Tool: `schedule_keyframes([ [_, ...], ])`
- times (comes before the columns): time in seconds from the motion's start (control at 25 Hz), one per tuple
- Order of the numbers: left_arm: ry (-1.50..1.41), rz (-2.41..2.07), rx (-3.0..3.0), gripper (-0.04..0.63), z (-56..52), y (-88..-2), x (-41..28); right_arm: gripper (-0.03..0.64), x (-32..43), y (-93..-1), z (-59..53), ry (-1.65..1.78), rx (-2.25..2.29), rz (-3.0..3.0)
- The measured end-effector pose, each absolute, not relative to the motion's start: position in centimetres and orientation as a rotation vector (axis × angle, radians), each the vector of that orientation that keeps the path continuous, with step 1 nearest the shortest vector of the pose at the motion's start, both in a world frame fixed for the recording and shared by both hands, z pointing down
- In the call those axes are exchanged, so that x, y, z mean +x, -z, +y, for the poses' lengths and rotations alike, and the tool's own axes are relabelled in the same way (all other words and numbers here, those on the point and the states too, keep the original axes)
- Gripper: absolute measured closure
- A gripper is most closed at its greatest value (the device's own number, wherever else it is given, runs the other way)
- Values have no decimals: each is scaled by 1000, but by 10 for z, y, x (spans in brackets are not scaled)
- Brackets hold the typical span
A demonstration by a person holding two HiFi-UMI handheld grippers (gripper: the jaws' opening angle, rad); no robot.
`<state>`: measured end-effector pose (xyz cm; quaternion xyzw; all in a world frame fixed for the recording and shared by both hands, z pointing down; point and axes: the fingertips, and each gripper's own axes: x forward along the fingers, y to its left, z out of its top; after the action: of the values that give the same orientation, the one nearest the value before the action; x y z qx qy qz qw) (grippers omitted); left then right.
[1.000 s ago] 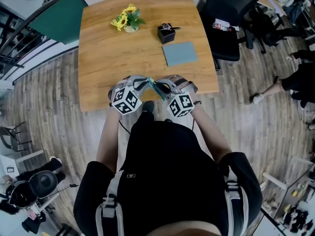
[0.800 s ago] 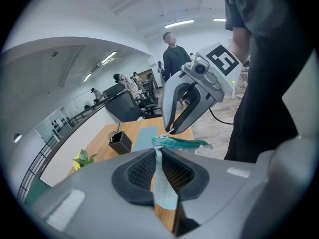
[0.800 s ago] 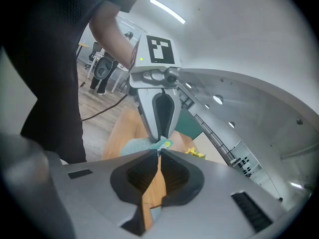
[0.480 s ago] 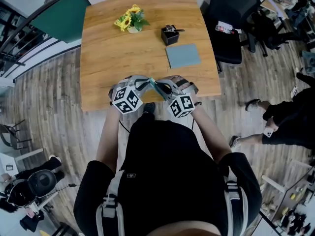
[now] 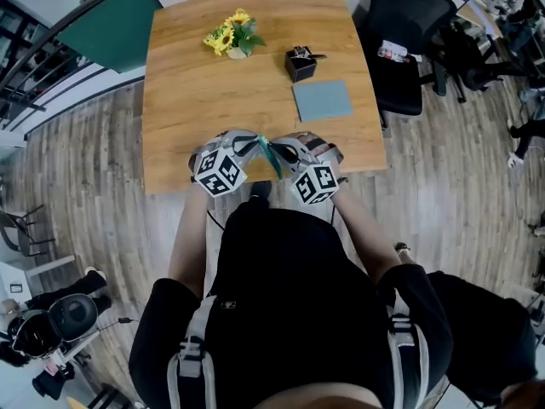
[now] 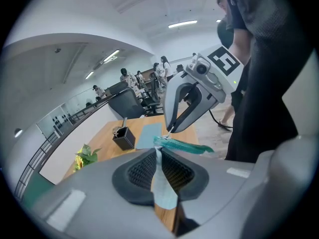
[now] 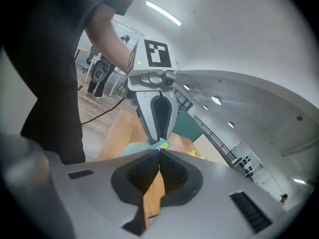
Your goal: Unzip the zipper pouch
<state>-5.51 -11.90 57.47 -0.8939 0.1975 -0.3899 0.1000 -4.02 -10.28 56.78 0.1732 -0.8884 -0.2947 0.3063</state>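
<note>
A teal zipper pouch (image 5: 271,153) hangs between my two grippers above the table's near edge. My left gripper (image 5: 255,142) is shut on the pouch, and a fold of its teal fabric (image 6: 162,183) runs between the pads. In the left gripper view my right gripper (image 6: 170,130) pinches the small zipper pull at the pouch's upper end (image 6: 182,146). The right gripper's jaws (image 7: 159,152) have just been closing and now meet at the tips, with a scrap of teal showing there. Opposite them stands the left gripper (image 7: 158,137).
On the wooden table (image 5: 187,100) lie a blue-grey pad (image 5: 323,100), a black box (image 5: 300,63) and a small bunch of yellow flowers (image 5: 232,37). An office chair (image 5: 404,24) stands at the table's right. A person in black is on the floor at the lower right (image 5: 477,331).
Both grippers and the pouch keep their place at the table's near edge. The bystander on the right has walked down the floor toward the near side.
</note>
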Motion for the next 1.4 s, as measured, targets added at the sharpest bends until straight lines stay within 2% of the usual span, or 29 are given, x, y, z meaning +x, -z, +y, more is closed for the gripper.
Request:
schedule_keyframes([
  [0.24,1065,683,-2702,570,-130,-567,-63,612,-49,-569,-104,771,430,-2350],
  [0.28,1054,694,-2709,593,-131,-567,-63,612,-50,-569,-105,765,428,-2353],
  [1.4,906,813,-2837,594,-147,-565,-90,612,-84,-583,-104,645,393,-2374],
])
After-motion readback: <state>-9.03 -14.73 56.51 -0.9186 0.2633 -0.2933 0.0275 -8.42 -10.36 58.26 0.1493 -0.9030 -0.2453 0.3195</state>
